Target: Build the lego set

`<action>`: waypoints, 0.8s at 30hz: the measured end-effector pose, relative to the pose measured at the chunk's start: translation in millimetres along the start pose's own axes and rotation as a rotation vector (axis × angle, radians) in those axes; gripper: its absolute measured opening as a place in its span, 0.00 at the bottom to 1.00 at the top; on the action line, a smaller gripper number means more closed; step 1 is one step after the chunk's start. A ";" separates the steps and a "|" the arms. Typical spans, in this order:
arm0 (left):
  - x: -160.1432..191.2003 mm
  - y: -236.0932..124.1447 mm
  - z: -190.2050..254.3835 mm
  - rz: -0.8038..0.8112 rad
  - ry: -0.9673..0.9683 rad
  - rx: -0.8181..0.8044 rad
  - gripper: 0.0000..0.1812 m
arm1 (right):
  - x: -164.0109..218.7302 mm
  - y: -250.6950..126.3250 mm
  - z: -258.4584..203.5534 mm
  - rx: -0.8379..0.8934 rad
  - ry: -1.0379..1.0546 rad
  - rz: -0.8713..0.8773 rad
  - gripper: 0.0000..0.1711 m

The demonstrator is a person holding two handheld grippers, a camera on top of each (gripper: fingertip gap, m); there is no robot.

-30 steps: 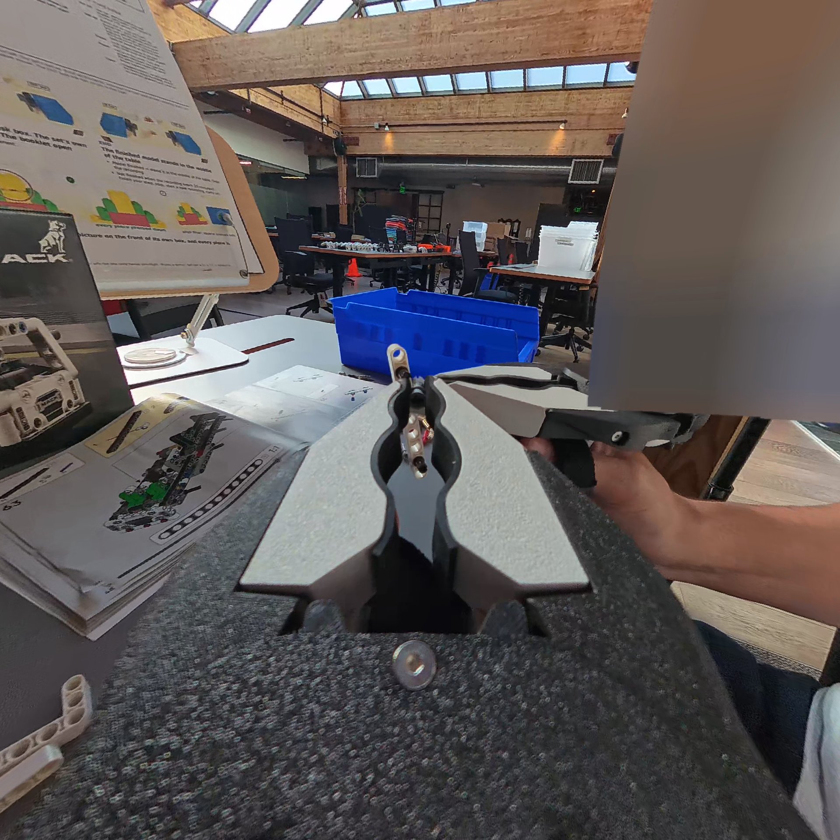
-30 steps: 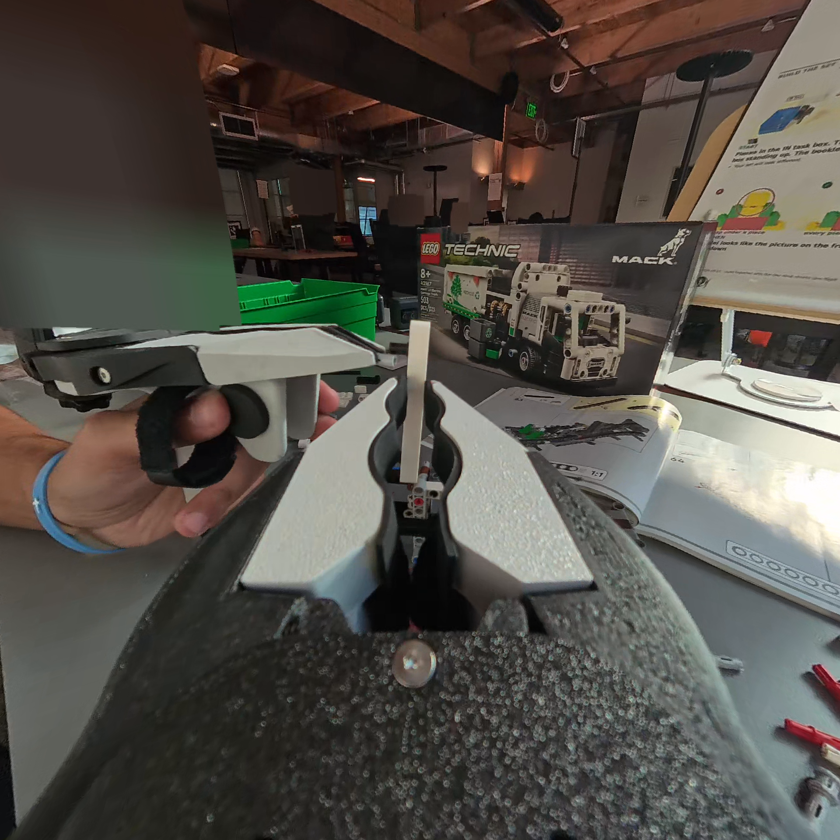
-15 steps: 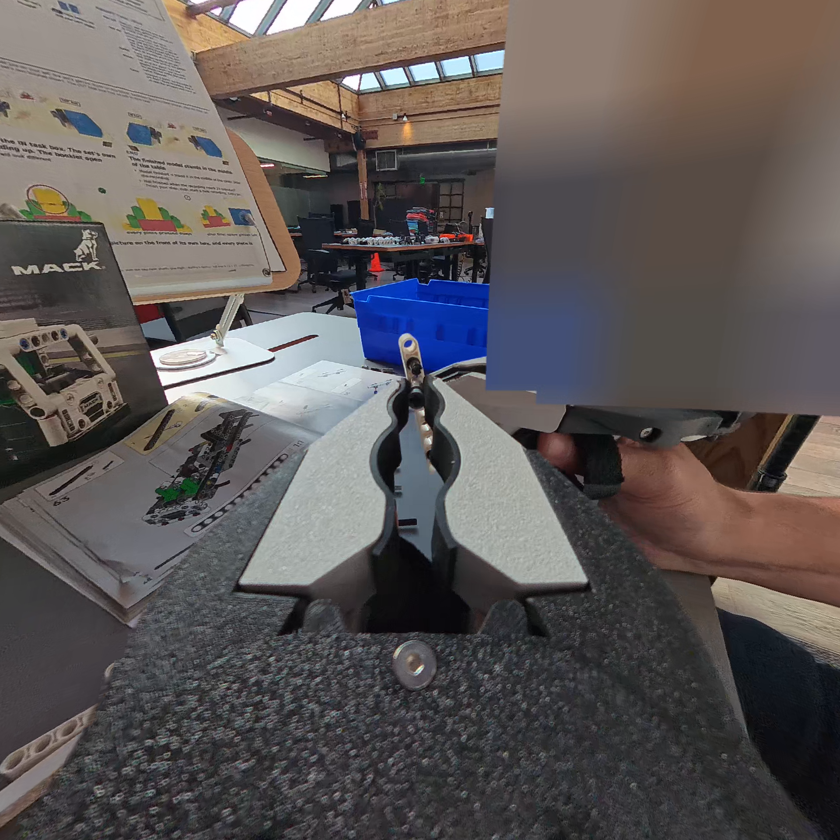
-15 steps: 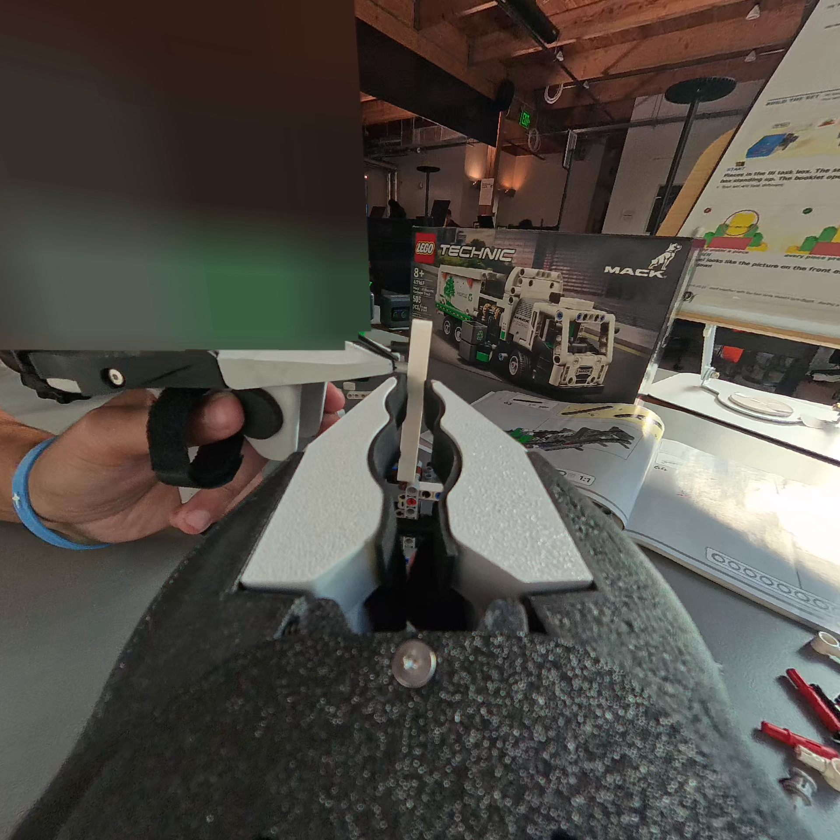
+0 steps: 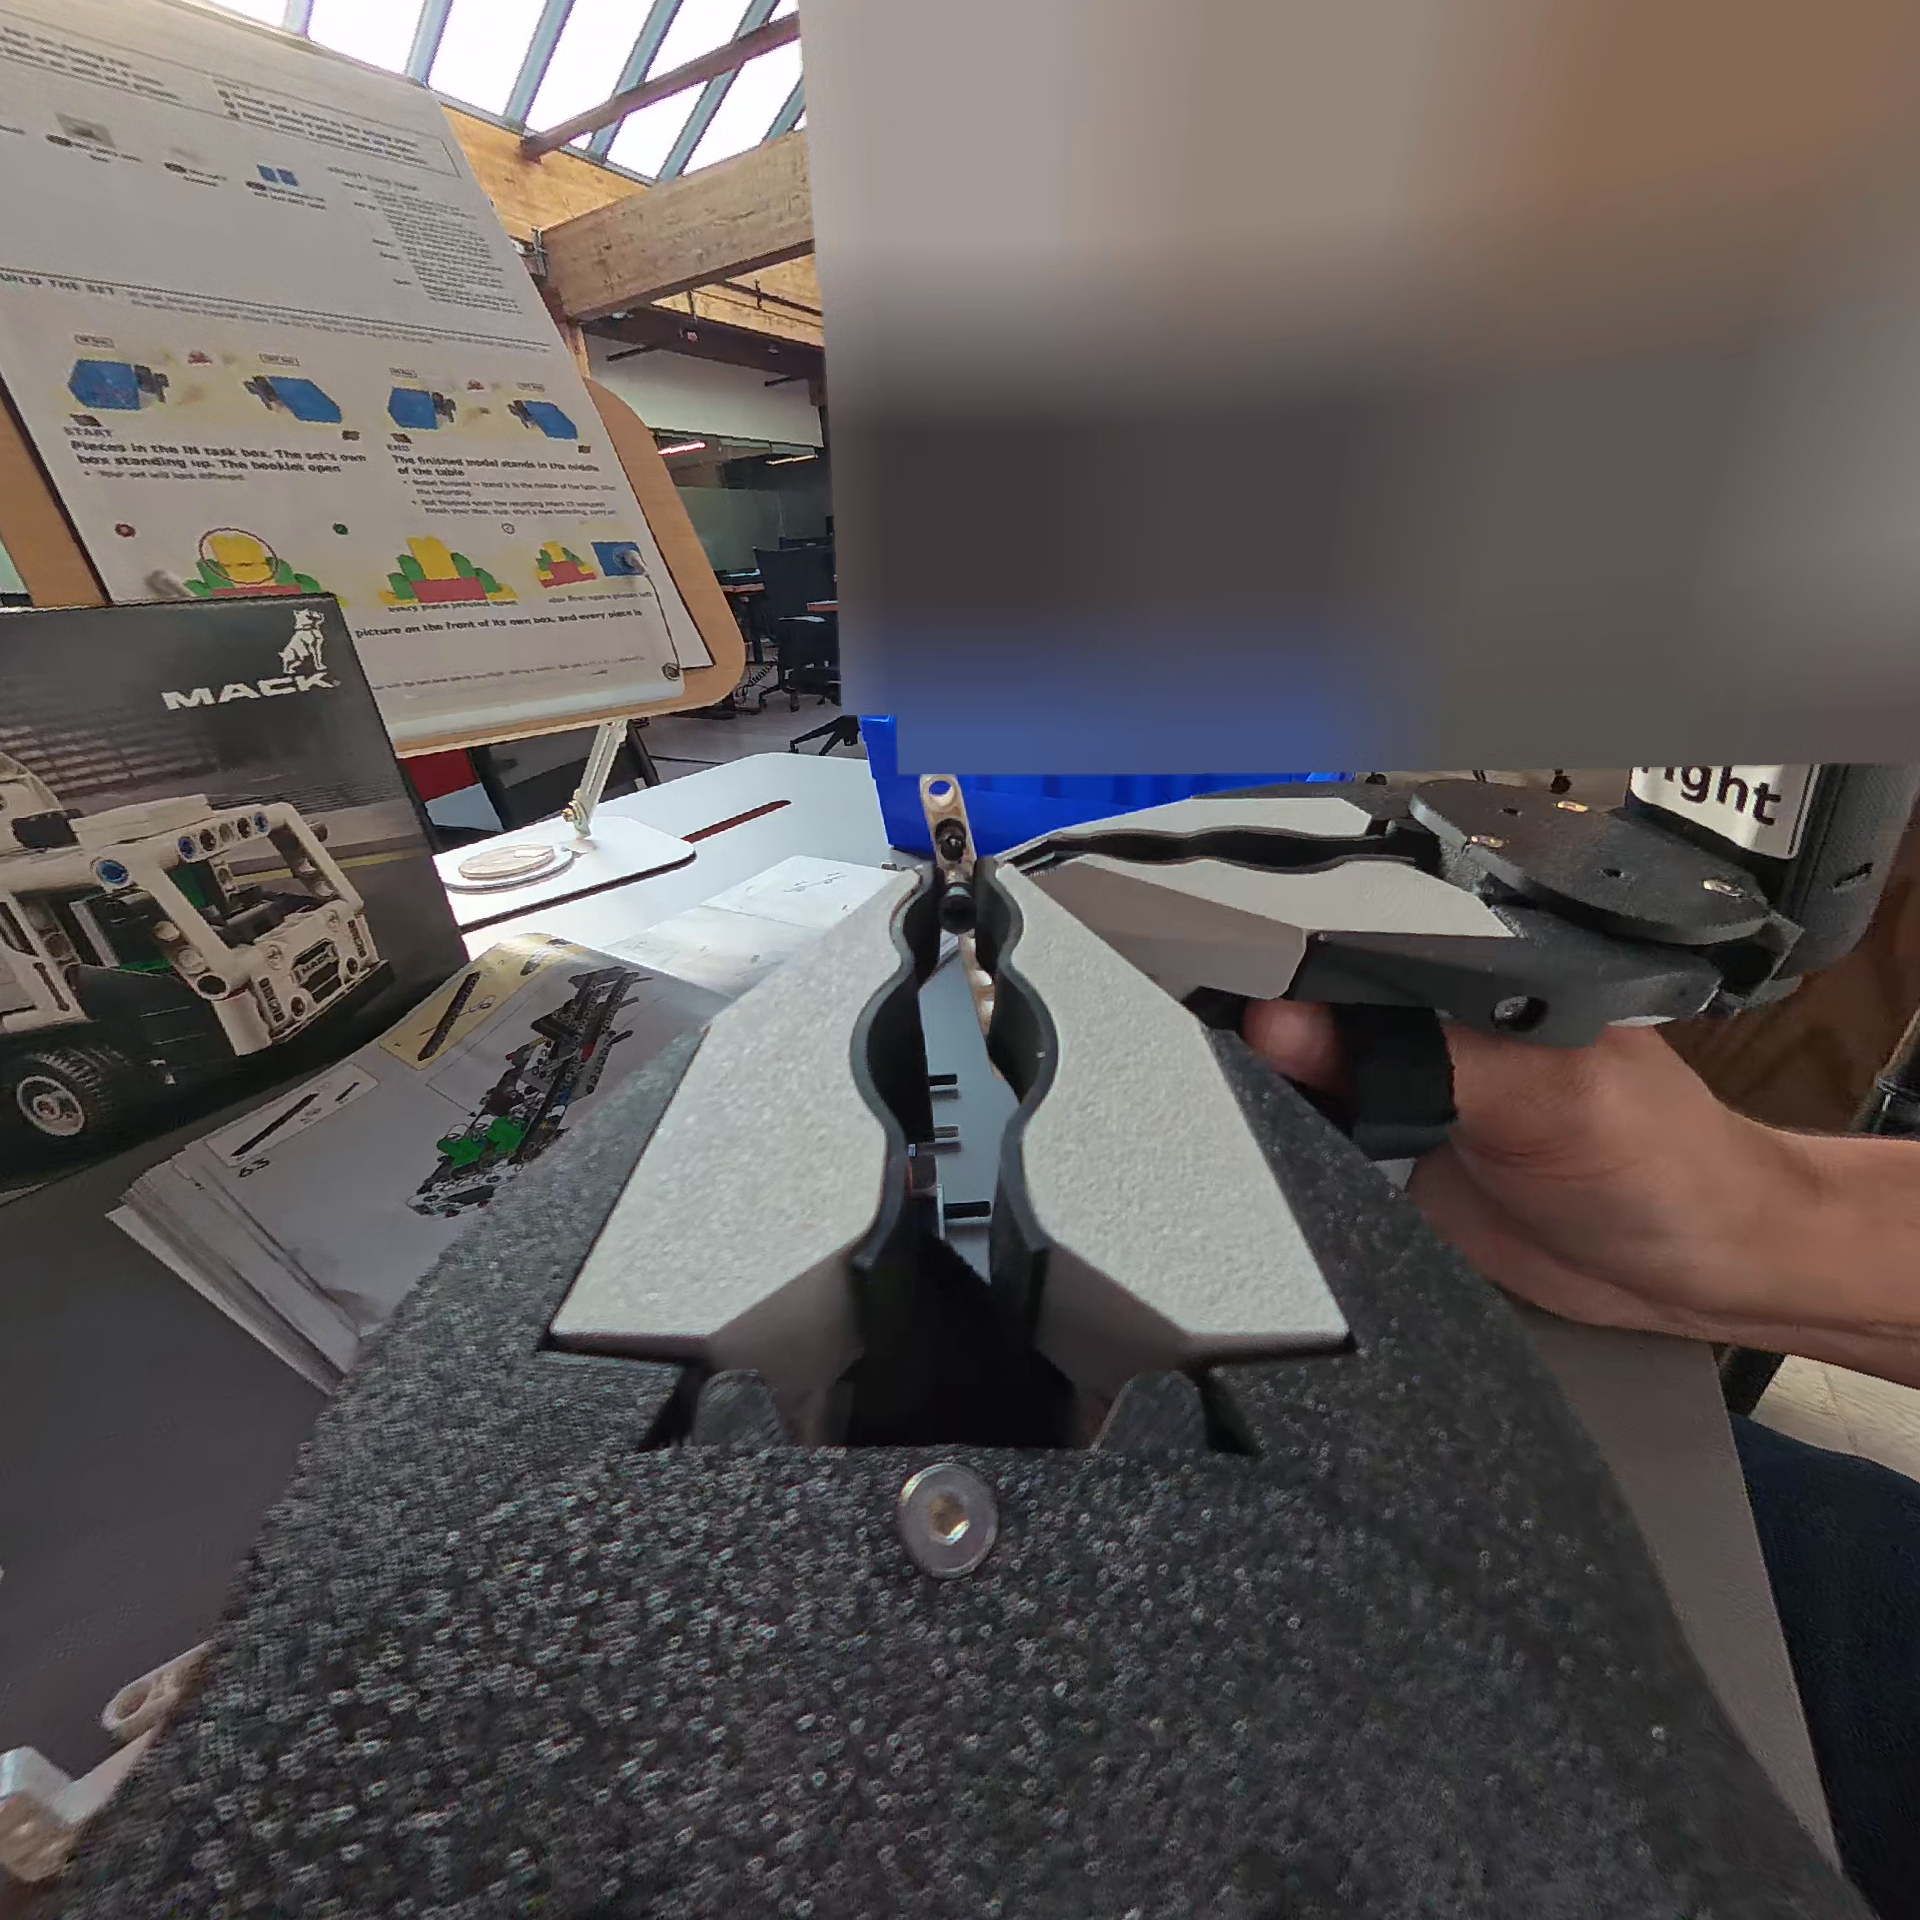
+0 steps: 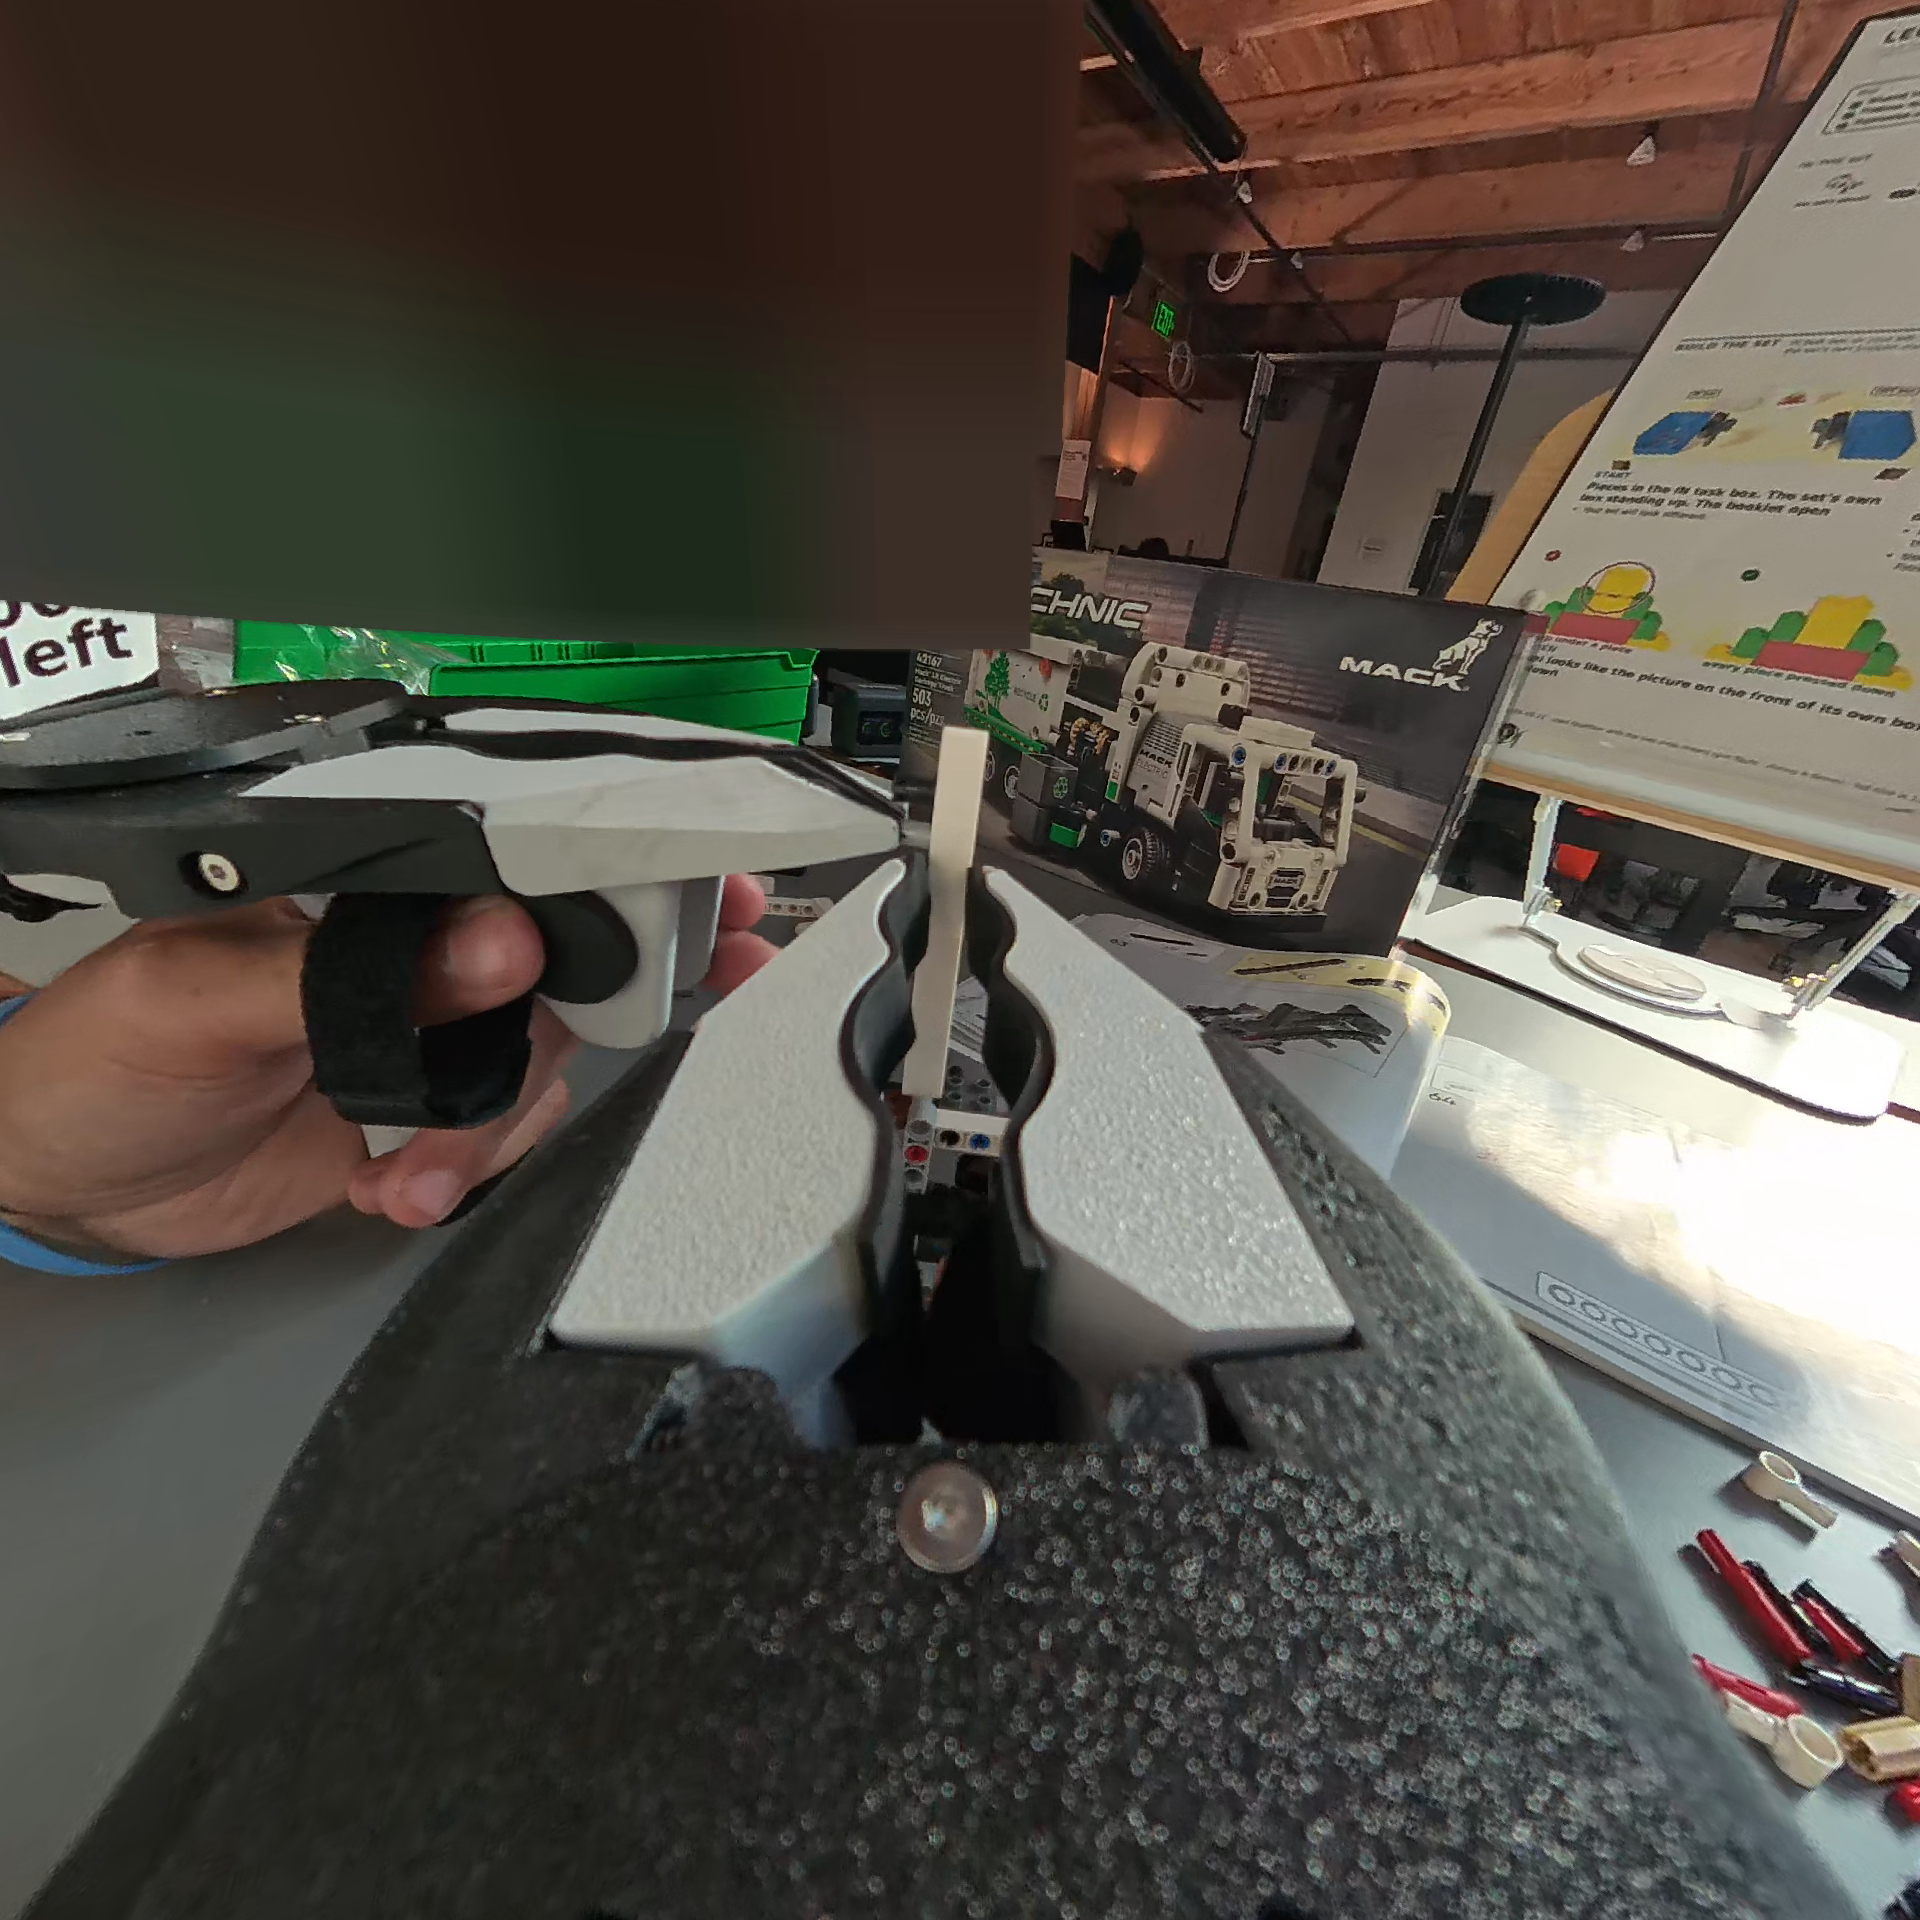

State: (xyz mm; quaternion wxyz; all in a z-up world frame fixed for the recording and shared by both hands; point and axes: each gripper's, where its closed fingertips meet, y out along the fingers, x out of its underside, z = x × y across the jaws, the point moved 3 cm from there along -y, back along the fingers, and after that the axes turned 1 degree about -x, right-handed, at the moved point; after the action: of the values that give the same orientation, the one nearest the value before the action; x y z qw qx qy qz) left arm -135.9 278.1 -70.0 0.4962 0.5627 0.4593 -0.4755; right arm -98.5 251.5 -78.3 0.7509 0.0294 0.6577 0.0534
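Observation:
My left gripper (image 5: 956,899) is shut on a white Lego beam (image 5: 943,805) that stands upright, with a black pin (image 5: 951,836) in it. My right gripper (image 6: 945,883) is shut on a white beam (image 6: 956,831) seen edge-on, with a small grey assembly (image 6: 940,1138) below it between the fingers. The two grippers meet tip to tip at about a right angle: the right one (image 5: 1195,883) comes in from the right in the left wrist view, and the left one (image 6: 623,800) from the left in the right wrist view. Whether both hold the same piece I cannot tell.
The set's box (image 6: 1226,769) stands behind the open instruction booklet (image 6: 1320,1029), also seen in the left wrist view (image 5: 468,1091). A sheet on a stand (image 5: 312,416), a blue bin (image 5: 904,790) and a green bin (image 6: 623,675) sit farther back. Loose red and black pins (image 6: 1766,1621) lie at the right. Less than 4 cm separates the two grippers' tips.
The two grippers have come closer together, and each now looms larger in the other's view. Both stay shut on their pieces and have tilted upward.

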 end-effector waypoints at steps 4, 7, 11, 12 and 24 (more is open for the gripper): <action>0.2 -0.5 -0.4 -0.008 0.050 -0.027 0.02 | 0.2 1.0 -1.3 0.010 -0.025 -0.005 0.04; 1.1 -0.1 -1.2 -0.010 0.043 -0.041 0.02 | 1.0 1.9 -0.8 0.020 -0.033 -0.012 0.04; -0.6 -0.4 -0.1 0.007 -0.033 -0.021 0.02 | -1.2 0.9 -1.8 0.048 -0.086 -0.007 0.03; -0.4 -0.3 -0.4 0.004 -0.054 -0.014 0.02 | -1.8 0.5 -1.8 0.054 -0.099 -0.004 0.03; -2.8 -2.8 1.6 0.038 -0.032 0.023 0.02 | -4.3 -0.7 -4.3 0.017 -0.059 0.022 0.03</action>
State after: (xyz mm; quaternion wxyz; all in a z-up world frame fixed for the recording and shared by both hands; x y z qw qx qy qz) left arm -139.2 276.6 -67.6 0.5058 0.5696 0.4350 -0.4801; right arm -103.2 250.1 -74.7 0.7690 0.0444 0.6353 0.0552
